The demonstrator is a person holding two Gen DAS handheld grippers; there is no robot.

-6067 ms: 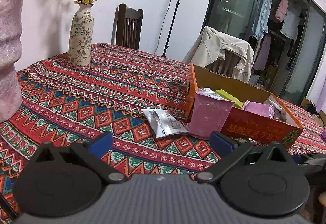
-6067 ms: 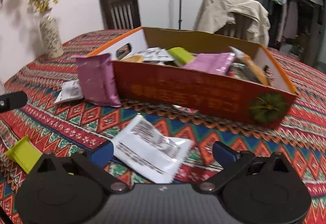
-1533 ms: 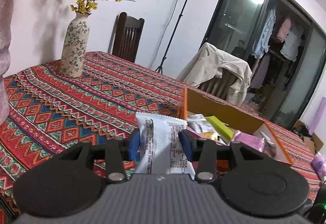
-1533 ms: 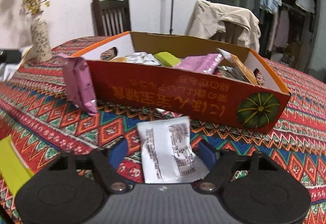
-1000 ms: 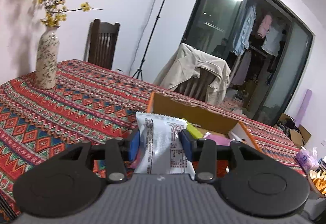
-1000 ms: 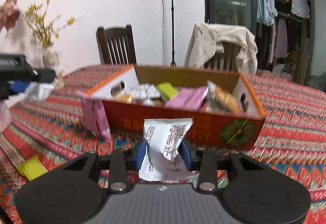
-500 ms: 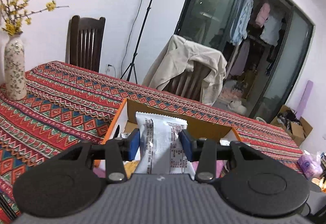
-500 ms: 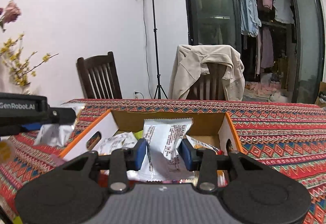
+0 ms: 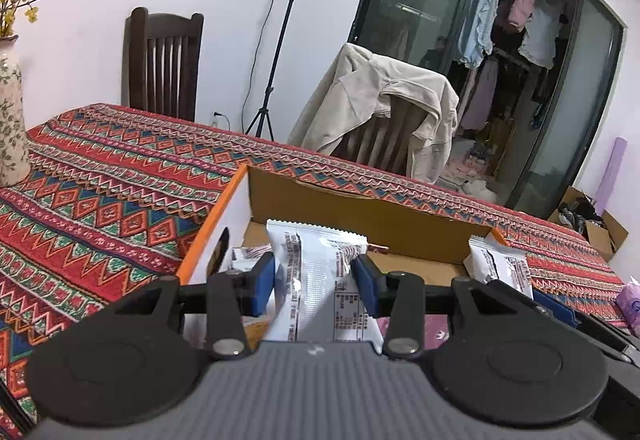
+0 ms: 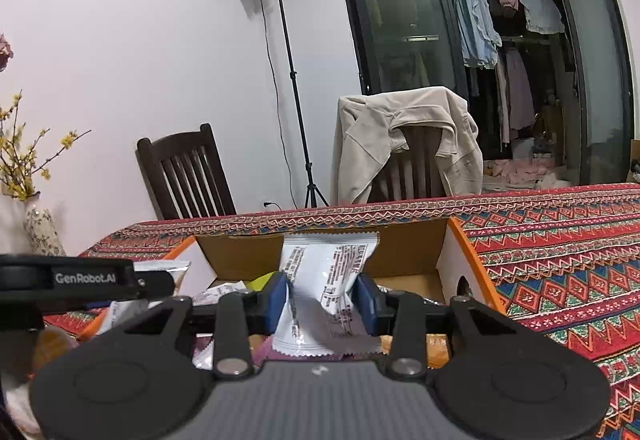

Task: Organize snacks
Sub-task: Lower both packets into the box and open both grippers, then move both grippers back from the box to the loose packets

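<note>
My left gripper [image 9: 316,280] is shut on a white snack packet [image 9: 320,292] and holds it above the left end of the orange cardboard box [image 9: 360,212]. My right gripper [image 10: 322,298] is shut on a second white snack packet [image 10: 326,280], above the same box [image 10: 464,260]. That second packet [image 9: 500,266] and the right gripper's arm show at the right of the left wrist view. The left gripper's arm [image 10: 80,278] shows at the left of the right wrist view. Several snack packs lie inside the box, mostly hidden.
The box sits on a table with a red patterned cloth [image 9: 100,180]. A flowered vase [image 9: 10,120] stands at the far left. A dark wooden chair [image 9: 162,64], a chair with a beige jacket [image 9: 384,112] and a light stand [image 10: 280,80] are behind the table.
Both grippers have moved forward over the box with their white packets still held. The box now looks nearer and lower in both views.
</note>
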